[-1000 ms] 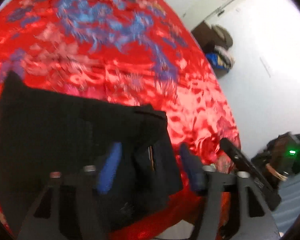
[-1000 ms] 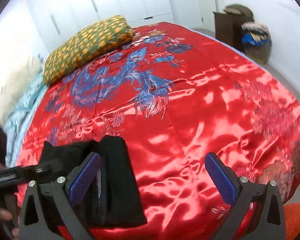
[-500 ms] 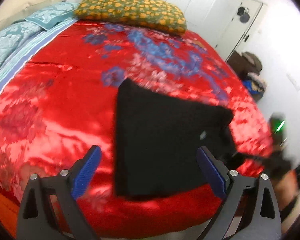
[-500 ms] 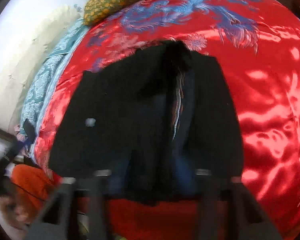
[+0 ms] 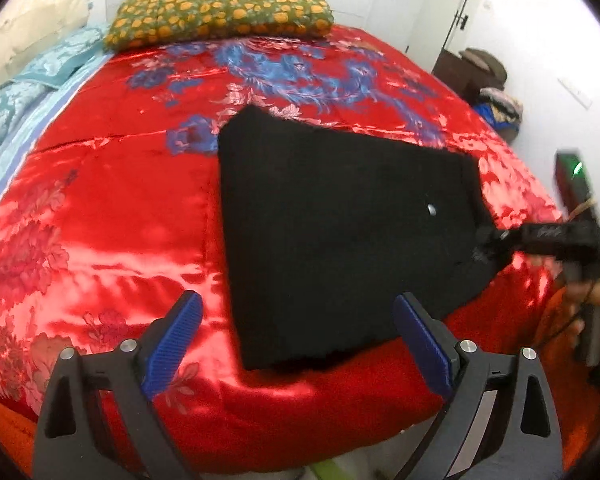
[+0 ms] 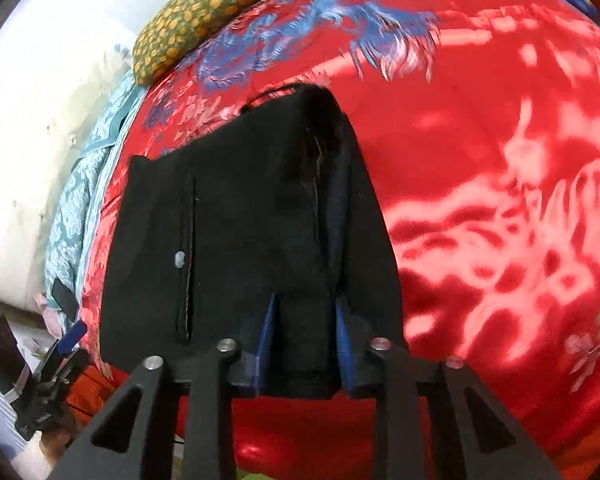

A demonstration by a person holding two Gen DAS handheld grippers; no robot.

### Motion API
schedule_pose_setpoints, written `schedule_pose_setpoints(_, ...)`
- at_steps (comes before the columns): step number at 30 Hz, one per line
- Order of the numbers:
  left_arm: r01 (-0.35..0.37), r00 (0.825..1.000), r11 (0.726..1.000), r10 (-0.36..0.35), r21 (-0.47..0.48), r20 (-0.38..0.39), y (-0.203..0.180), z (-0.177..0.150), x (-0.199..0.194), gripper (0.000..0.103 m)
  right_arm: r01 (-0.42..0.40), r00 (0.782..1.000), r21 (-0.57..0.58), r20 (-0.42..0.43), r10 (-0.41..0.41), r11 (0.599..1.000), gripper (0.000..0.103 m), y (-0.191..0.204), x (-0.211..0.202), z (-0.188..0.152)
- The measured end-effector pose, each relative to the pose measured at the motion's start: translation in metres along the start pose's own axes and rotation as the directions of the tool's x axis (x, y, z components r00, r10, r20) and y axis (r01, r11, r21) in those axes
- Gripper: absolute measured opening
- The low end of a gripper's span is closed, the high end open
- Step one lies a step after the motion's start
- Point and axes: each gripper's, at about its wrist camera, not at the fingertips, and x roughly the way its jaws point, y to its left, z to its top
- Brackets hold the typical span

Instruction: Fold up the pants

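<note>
Right tool (image 6: pixel 304 332) clamps the black pants (image 5: pixel 340 232); left tool (image 5: pixel 300 340) gapes wide.

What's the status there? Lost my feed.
Left gripper open, clear of cloth. Right gripper shut on black pants at their near edge. Pants folded flat on red quilt. Nothing in the way.

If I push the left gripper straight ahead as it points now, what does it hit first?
Most likely the folded black pants: the left gripper is open, hovering short of their near edge on the red bedspread. Depth is uncertain.
</note>
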Motion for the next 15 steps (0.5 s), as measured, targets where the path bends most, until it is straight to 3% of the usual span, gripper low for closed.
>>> schedule_pose_setpoints(1,-0.014,1.000,1.000,0.014,0.004,0.009,0.000,0.003,0.002,0.097,0.058,0.998,-0.042,0.013,-0.058,0.997,0.058,0.009,-0.008,0.003)
schedule_pose_setpoints(3,-0.043,0.998,0.999,0.043,0.008,0.034,-0.003,0.010,0.006,0.097,0.128,0.988,-0.112,0.095,-0.118,0.985,0.058,0.025,-0.031,0.007)
schedule_pose_setpoints(5,-0.057,0.997,0.998,0.057,0.009,0.052,-0.006,0.019,0.012,0.097,0.098,0.984,-0.176,0.166,-0.068,0.979,0.058,0.047,-0.050,0.014)
schedule_pose_setpoints(8,-0.065,0.996,0.998,0.064,0.022,0.054,-0.018,0.031,0.036,0.097,-0.067,0.978,-0.292,0.170,0.121,0.954,0.058,0.078,-0.043,0.023)
schedule_pose_setpoints(9,-0.066,0.997,0.997,0.065,0.037,0.039,-0.022,0.031,0.044,0.097,-0.082,0.978,-0.314,0.155,0.136,0.946,0.058,0.084,-0.031,0.021)
schedule_pose_setpoints(11,-0.098,0.995,0.989,0.101,0.110,-0.017,-0.034,0.022,0.068,0.099,-0.006,0.992,-0.331,0.115,0.047,0.943,0.058,0.079,0.002,0.023)
schedule_pose_setpoints(12,-0.117,0.993,0.983,0.120,0.144,-0.015,-0.037,0.016,0.073,0.099,0.052,0.995,-0.312,0.100,-0.021,0.949,0.042,0.064,0.020,0.023)
schedule_pose_setpoints(13,-0.128,0.992,0.976,0.130,0.175,0.001,-0.040,0.010,0.073,0.099,0.042,0.995,-0.270,0.094,-0.017,0.962,0.020,0.045,0.026,0.022)
schedule_pose_setpoints(15,-0.130,0.991,0.971,0.130,0.200,0.013,-0.040,0.005,0.065,0.100,0.013,0.993,-0.199,0.116,0.010,0.980,0.000,0.024,0.021,0.022)
